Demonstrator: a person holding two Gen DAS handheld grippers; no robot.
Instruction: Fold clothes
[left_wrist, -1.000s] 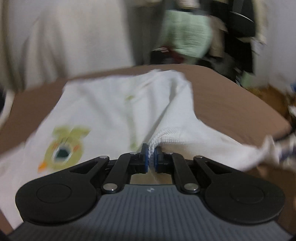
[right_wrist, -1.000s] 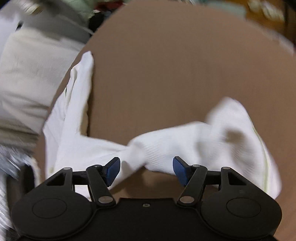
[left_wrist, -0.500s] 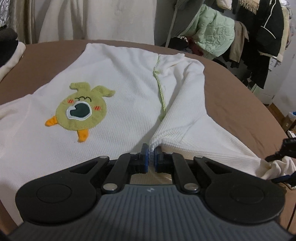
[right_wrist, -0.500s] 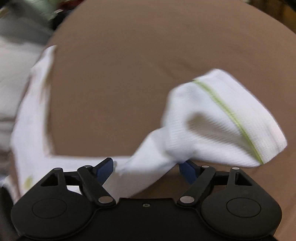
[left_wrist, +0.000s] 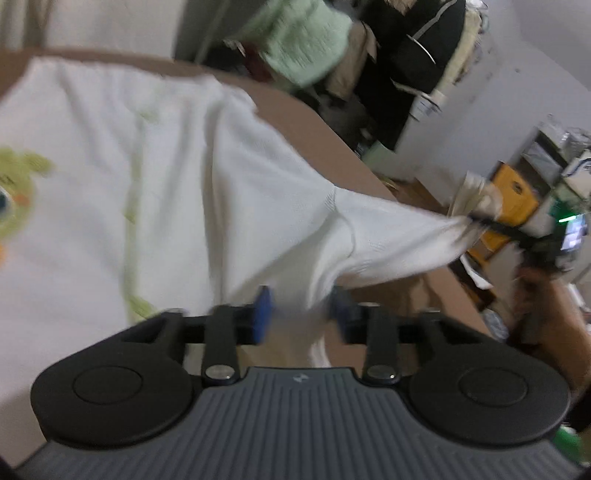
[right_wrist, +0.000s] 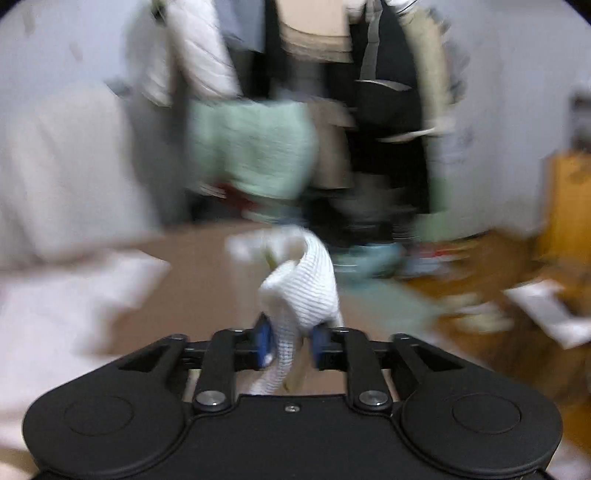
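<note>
The white garment (left_wrist: 258, 177) is showing as soft cloth with a fine waffle knit; its sleeve (right_wrist: 306, 291) is looking ribbed and matt. The brown table (left_wrist: 317, 125) is reading as smooth and dull. The left gripper (left_wrist: 299, 314) is showing matt black plastic arms, blue pads (left_wrist: 263, 314), shiny metal rivets and a ridged grey body.

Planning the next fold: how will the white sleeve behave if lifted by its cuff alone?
Probably floppy: the sleeve sags in a loose span from the right tool to the shirt. Likely light, since it hangs clear of the table from that one hold. Its ribbed knit looks grippy, so slipping seems unlikely.
</note>
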